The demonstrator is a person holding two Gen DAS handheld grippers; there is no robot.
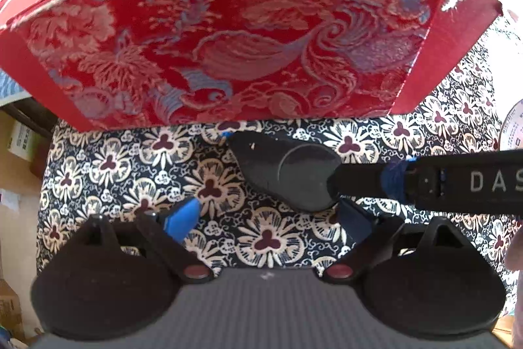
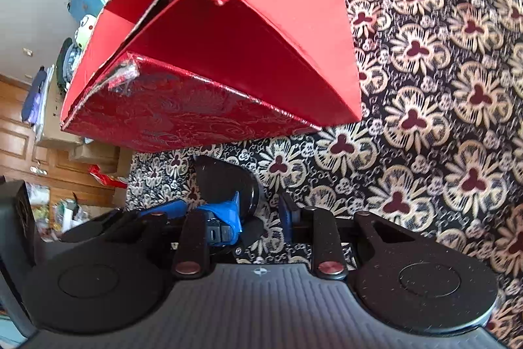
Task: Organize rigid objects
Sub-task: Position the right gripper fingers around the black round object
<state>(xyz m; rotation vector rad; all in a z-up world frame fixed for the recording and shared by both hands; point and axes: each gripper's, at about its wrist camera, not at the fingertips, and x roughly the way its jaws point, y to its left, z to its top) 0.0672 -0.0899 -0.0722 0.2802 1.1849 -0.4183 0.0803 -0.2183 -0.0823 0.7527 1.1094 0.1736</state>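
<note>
A red box (image 1: 228, 31) with a brocade-patterned side stood on the floral tablecloth (image 1: 130, 172), directly ahead of the left gripper (image 1: 271, 221) and just beyond its fingertips. Its flaps were open at the top, with frayed silvery edges. From the right wrist view, the same box (image 2: 245, 54) sat ahead and slightly left of the right gripper (image 2: 261, 211), one corner turned toward the camera. The left gripper's 2 blue-tipped fingers (image 1: 183, 218) were spread wide apart over the cloth, holding nothing. Between them and the box reached the other tool's black body, crossing in from the right. In the right wrist view the blue fingers (image 2: 225, 211) stood apart with cloth visible between them, and the left gripper's parts lay close at their left, though whether they touched cannot be told.
</note>
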